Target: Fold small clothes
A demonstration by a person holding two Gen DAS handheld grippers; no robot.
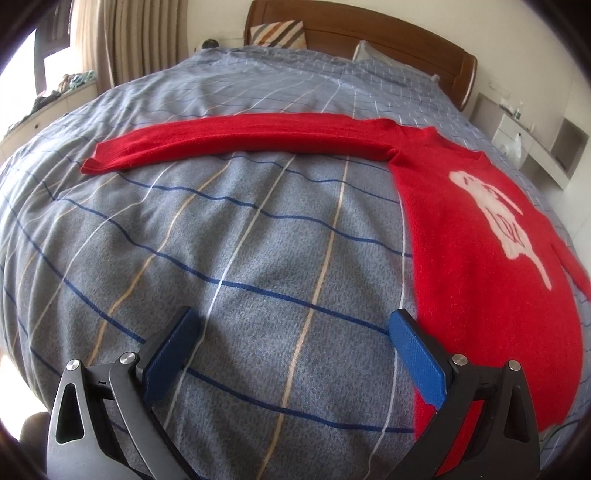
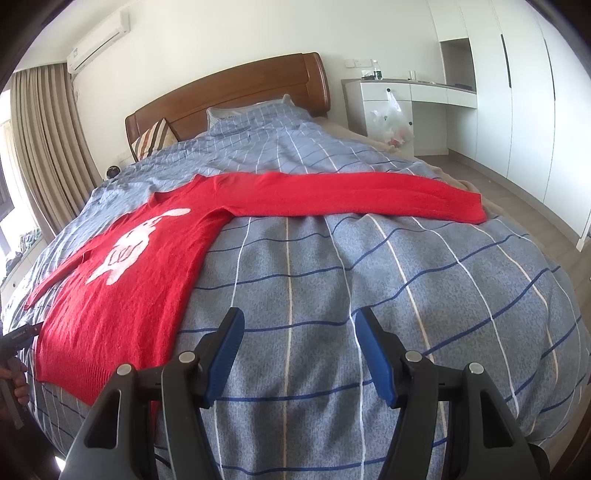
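Left wrist view: red sweater (image 1: 480,236) lies flat on the blue-grey checked duvet (image 1: 236,236), white animal motif (image 1: 498,218) facing up, 1 sleeve (image 1: 236,142) stretched straight out to the left. Left gripper (image 1: 291,325) hangs above bare duvet, jaws spread wide, nothing between them; its right blue pad (image 1: 417,358) sits at the sweater's side edge. Wooden headboard (image 1: 369,40) and striped pillow (image 1: 279,33) behind.

Right wrist view: sweater body at left, other sleeve (image 2: 351,195) extended right across the duvet. Right gripper (image 2: 299,325) over bare duvet just beside the hem, jaws parted wide, empty. White desk (image 2: 406,92) and plastic bag (image 2: 393,125) beyond.
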